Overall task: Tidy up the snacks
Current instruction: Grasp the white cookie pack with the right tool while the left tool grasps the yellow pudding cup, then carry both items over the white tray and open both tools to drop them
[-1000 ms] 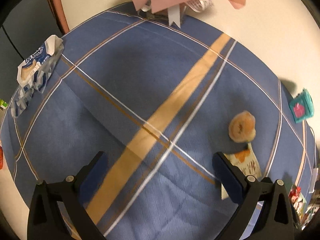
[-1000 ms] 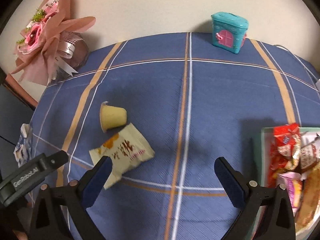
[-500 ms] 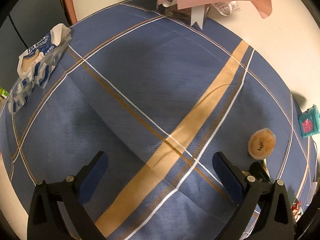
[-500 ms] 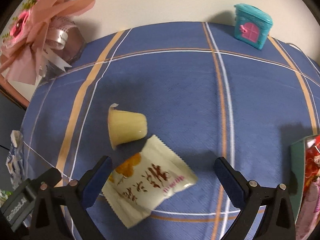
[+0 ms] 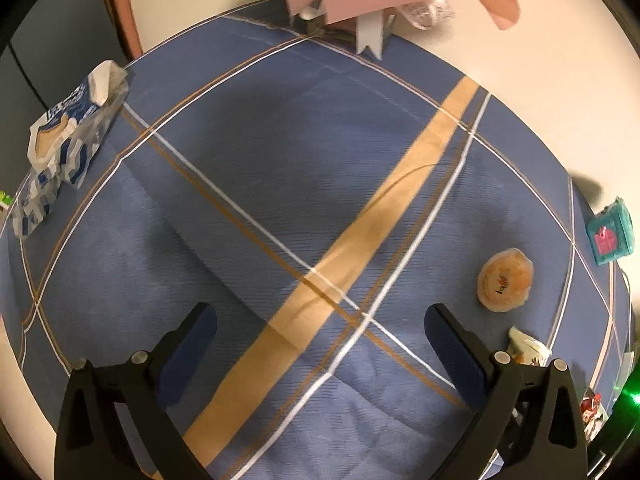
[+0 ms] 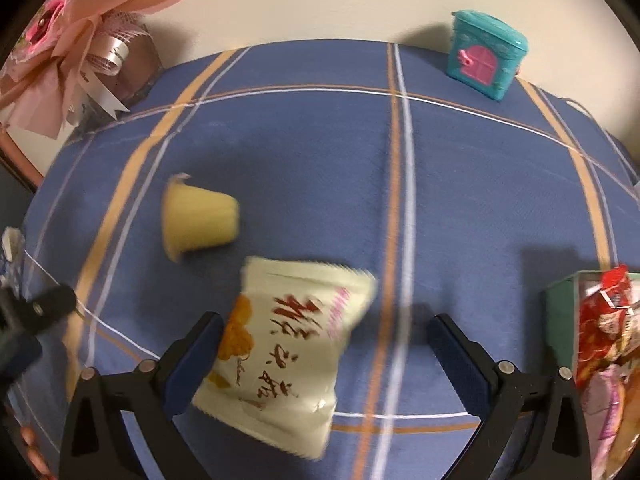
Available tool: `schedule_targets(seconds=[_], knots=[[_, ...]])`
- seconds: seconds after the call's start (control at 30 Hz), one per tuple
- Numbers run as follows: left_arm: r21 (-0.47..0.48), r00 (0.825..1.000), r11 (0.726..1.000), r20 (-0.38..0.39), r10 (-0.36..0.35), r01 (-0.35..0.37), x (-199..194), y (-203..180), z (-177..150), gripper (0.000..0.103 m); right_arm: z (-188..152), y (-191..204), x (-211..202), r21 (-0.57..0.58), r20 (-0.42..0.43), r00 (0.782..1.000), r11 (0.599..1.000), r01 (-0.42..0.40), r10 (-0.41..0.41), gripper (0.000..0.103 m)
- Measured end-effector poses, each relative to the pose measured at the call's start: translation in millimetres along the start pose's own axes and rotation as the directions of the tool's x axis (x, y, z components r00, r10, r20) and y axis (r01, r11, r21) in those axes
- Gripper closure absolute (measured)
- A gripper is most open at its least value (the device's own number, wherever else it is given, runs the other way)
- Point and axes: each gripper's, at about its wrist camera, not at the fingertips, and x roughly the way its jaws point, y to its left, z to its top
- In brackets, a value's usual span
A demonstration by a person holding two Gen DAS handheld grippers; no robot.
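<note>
Blue woven tablecloth (image 6: 460, 184) with tan bands and thin white and orange lines, creased, covering the whole surface. Right gripper (image 6: 324, 354), black frame with dark blue pads, jaws wide apart, nothing held; between them, nearer the left pad, lies a cream foil snack packet (image 6: 288, 352) with red characters and an orange picture, flat and slightly blurred. Just above it, apart, a pale yellow plastic jelly cup (image 6: 198, 216) lies on its side, foil lid to the left. Green-walled tray (image 6: 558, 320) at lower right edge holds red and pink wrapped snacks (image 6: 604, 332). Teal toy house (image 6: 486, 54) with pink door, upper right. Left gripper (image 5: 320, 344), jaws equally wide, empty, over bare cloth; blue-and-white crinkled bag (image 5: 68, 136) at left edge.
</note>
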Motion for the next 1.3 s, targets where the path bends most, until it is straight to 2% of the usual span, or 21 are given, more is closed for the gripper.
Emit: schedule_targets(seconds=[0.1,0.2,0.3,0.37,0.4,0.53,0.7,0.73,0.8,0.93,1.0,1.03,1.3], knots=[[0.013,1.0,1.0,0.017,-0.019,0.019,-2.5,-8.2,0.9,0.0,-1.5,-14.3,-1.9,0.005,0.005,1.0,1.0,0.0,0.0,0.0],[0.043,0.998,0.998,0.036,-0.047,0.045,-5.5,-21.0,1.7,0.0,-2.5,-22.3,-4.7,-0.001,0.023,1.0,1.0,-0.007,0.007,0.009],[0.091,0.996,0.993,0.04,-0.08,0.077,-5.5,-37.2,2.6,0.0,0.2,-25.8,-7.3,-0.009,0.039,0.999,1.0,-0.006,0.007,0.024],[0.126,0.996,0.989,0.037,-0.086,0.081,-4.4,-50.6,3.5,0.0,2.8,-30.8,-9.6,-0.01,0.052,0.999,1.0,0.0,0.001,0.044],[0.137,0.995,0.987,0.038,-0.092,0.086,-3.7,-55.3,4.5,0.0,3.9,-32.7,-9.7,-0.016,0.055,0.998,1.0,0.006,-0.005,0.047],[0.201,0.99,0.973,0.056,-0.129,0.115,-2.3,-81.9,7.1,0.0,11.8,-35.9,-4.3,-0.039,0.066,0.998,0.999,-0.007,0.01,0.047],[0.291,0.989,0.95,0.059,-0.133,0.11,7.6,-111.2,4.1,0.002,16.2,-46.7,-3.4,-0.033,0.07,0.997,0.999,-0.021,0.023,0.047],[0.308,0.99,0.945,0.058,-0.131,0.107,9.7,-115.8,3.3,0.005,16.5,-47.5,-3.4,-0.036,0.072,0.997,0.999,-0.022,0.025,0.047],[0.338,0.991,0.937,0.065,-0.117,0.088,16.3,-126.3,1.7,0.019,16.6,-48.9,-3.3,-0.041,0.077,0.997,0.999,-0.027,0.03,0.047],[0.368,0.993,0.928,0.071,-0.089,0.057,28.7,-138.8,1.3,0.036,17.5,-50.8,-3.3,-0.051,0.08,0.996,0.998,-0.032,0.036,0.047],[0.372,0.994,0.927,0.071,-0.087,0.055,31.1,-140.2,0.3,0.053,17.7,-51.2,-3.1,-0.053,0.08,0.996,0.998,-0.035,0.039,0.047],[0.37,0.993,0.927,0.072,-0.094,0.061,31.3,-140.8,-0.1,0.058,17.6,-51.3,-3.4,-0.053,0.08,0.996,0.998,-0.036,0.04,0.047],[0.363,0.992,0.93,0.086,-0.095,0.058,18.3,-137.0,-5.4,0.063,15.7,-51.4,-12.5,-0.05,0.066,0.997,0.998,-0.043,0.046,0.047]])
